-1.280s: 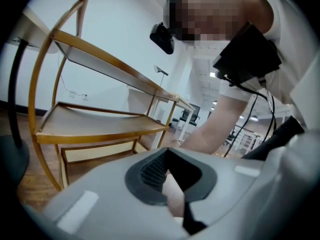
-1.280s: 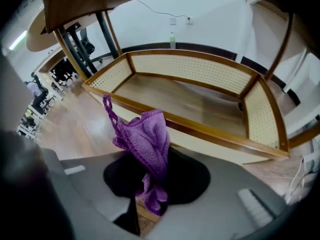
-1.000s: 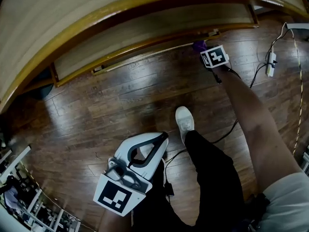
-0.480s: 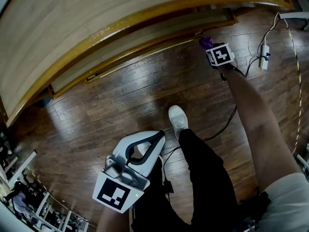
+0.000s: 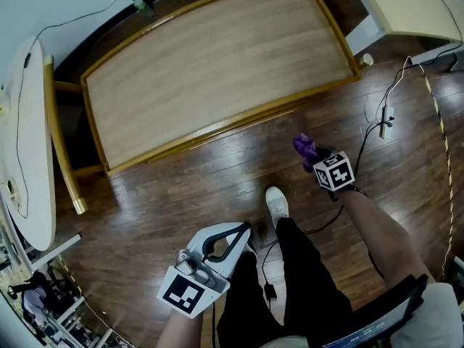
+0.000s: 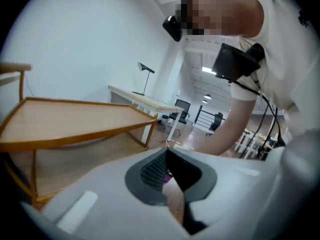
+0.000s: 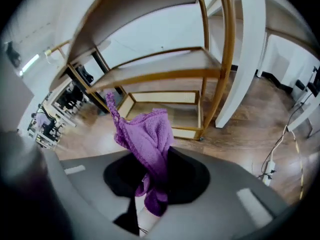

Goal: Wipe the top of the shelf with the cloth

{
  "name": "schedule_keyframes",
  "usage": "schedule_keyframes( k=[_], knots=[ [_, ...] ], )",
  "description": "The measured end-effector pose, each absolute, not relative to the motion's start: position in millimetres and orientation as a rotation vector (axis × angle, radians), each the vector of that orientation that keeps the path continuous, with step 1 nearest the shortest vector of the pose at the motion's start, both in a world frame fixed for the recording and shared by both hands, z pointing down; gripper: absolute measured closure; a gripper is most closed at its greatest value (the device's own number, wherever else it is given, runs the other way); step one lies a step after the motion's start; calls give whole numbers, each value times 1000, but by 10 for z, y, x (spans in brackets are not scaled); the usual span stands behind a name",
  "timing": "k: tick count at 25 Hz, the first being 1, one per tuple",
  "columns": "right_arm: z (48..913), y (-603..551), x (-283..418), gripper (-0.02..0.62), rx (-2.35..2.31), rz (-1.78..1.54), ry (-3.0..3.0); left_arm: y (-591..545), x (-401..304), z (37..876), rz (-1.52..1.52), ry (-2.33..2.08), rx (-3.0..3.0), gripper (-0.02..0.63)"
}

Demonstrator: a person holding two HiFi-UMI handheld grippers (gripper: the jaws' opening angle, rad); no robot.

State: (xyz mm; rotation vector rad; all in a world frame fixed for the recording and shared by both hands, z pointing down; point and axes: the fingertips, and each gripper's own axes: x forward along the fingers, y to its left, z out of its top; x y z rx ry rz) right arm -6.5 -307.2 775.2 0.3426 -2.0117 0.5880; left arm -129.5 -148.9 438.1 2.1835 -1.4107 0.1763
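Note:
The shelf point(image 5: 217, 64) is a wooden rack with an orange-brown frame, and the head view looks down on its pale, bare top. My right gripper point(image 5: 313, 159) is shut on a purple cloth point(image 5: 304, 148), held over the floor in front of the shelf's right end. In the right gripper view the cloth point(image 7: 147, 134) bunches up out of the jaws, with the shelf's tiers point(image 7: 165, 69) behind it. My left gripper point(image 5: 245, 229) hangs low beside the person's leg, shut with nothing in it. The left gripper view shows the shelf point(image 6: 70, 116) side-on.
A dark wooden floor point(image 5: 167, 187) lies in front of the shelf. A white table point(image 5: 29, 143) stands at the left and a white desk point(image 5: 420, 6) at the top right. A power strip point(image 5: 384, 122) and cables lie on the floor at right. The person's white shoe point(image 5: 277, 200) points towards the shelf.
The head view has lifted and now takes in the whole shelf top. My right gripper with the cloth has come away from the shelf's lower rail. The left gripper has barely moved.

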Motion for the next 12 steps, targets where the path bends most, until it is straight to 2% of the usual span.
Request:
schedule_keyframes(
  k=[7, 12],
  knots=[
    [5698, -2880, 23, 495, 331, 509, -2275, -1385, -1069, 3404, 194, -1465, 2176, 588],
    [4656, -2427, 111, 495, 327, 469, -2411, -1113, -860, 2895, 159, -1439, 2230, 588]
  ],
)
